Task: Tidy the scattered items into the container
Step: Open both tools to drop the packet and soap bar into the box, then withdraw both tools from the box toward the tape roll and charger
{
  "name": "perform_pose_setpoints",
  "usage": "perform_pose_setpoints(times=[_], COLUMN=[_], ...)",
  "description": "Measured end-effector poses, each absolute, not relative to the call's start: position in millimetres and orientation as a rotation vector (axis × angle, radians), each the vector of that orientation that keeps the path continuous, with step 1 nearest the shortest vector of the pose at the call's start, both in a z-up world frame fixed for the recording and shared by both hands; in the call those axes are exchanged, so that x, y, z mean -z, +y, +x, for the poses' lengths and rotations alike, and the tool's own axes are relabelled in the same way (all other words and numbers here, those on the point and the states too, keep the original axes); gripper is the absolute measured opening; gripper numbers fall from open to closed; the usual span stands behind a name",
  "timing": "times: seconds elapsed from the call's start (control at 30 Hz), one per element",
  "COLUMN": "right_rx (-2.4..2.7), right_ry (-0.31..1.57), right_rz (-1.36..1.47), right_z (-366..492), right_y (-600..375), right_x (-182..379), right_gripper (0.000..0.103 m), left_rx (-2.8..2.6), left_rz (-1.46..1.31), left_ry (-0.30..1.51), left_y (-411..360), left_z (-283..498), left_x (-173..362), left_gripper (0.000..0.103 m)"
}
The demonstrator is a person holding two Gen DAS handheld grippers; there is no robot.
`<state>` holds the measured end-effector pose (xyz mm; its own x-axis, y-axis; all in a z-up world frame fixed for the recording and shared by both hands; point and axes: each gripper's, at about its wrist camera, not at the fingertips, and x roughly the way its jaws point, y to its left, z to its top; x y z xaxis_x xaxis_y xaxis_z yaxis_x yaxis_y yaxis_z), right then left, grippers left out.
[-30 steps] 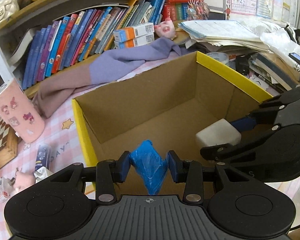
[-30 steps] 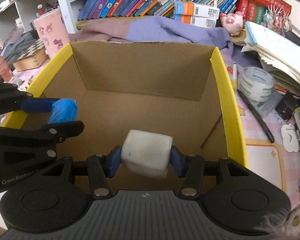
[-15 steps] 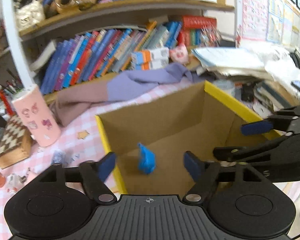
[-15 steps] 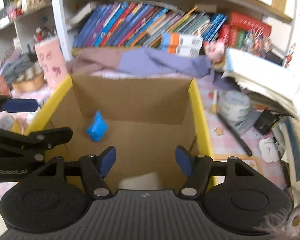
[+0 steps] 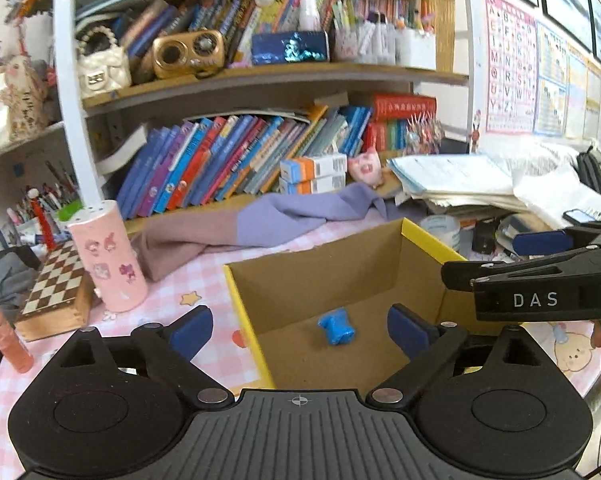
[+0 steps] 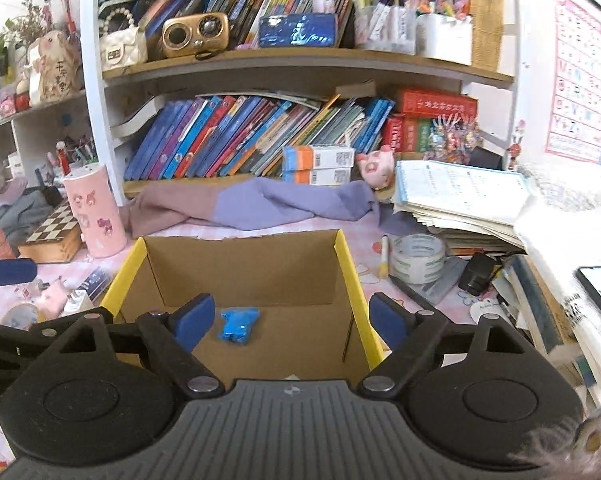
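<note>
A cardboard box with a yellow rim (image 5: 244,312) (image 6: 350,264) stands on the pink checked table. A crumpled blue wrapper (image 5: 336,327) (image 6: 238,325) lies loose on its floor. My left gripper (image 5: 300,330) hovers above the box's near left corner; its jaws are opening and nothing is between them. My right gripper (image 6: 290,322) hangs over the box's near side, jaws also opening and bare. Each gripper shows in the other's view: the right gripper (image 5: 492,258) at the right edge, the left gripper (image 6: 20,304) at the left edge. The white block is hidden from both views.
A pink tin (image 5: 108,256), a chessboard box (image 5: 56,284) and an orange bottle (image 5: 4,336) stand left of the box. A purple cloth (image 6: 260,204) lies behind it. A tape roll (image 6: 418,258), a marker (image 6: 384,256) and stacked papers (image 6: 460,200) crowd the right. Small bits (image 6: 56,300) lie scattered at left.
Both grippers opened and let go: the blue wrapper and the white block dropped into the box. Both grippers then rose and drew back, and the white block went out of sight.
</note>
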<state>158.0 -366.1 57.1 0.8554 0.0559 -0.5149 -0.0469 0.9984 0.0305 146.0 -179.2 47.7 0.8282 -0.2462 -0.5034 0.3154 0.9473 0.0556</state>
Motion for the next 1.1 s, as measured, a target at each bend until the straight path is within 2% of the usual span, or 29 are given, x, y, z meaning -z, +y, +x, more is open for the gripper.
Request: perform_pose_setpoints(times=[0.47, 1.1], right_rx=[-0.002, 0.019], right_ry=[0.562, 0.642], right_rz=[0.010, 0.020], right_z=[92.9, -1.7], right_y=[-314.7, -232.4], right_x=[-53.8, -29.4], right_gripper=[0.085, 0.086], left_rx=[0.334, 0.372], left_rz=[0.112, 0.125], left_ry=[0.513, 0.619], left_y=[-123.9, -53.4], left_z=[97.7, 21.2], left_x=[-44.6, -23.7], left_gripper=[0.096, 0.097])
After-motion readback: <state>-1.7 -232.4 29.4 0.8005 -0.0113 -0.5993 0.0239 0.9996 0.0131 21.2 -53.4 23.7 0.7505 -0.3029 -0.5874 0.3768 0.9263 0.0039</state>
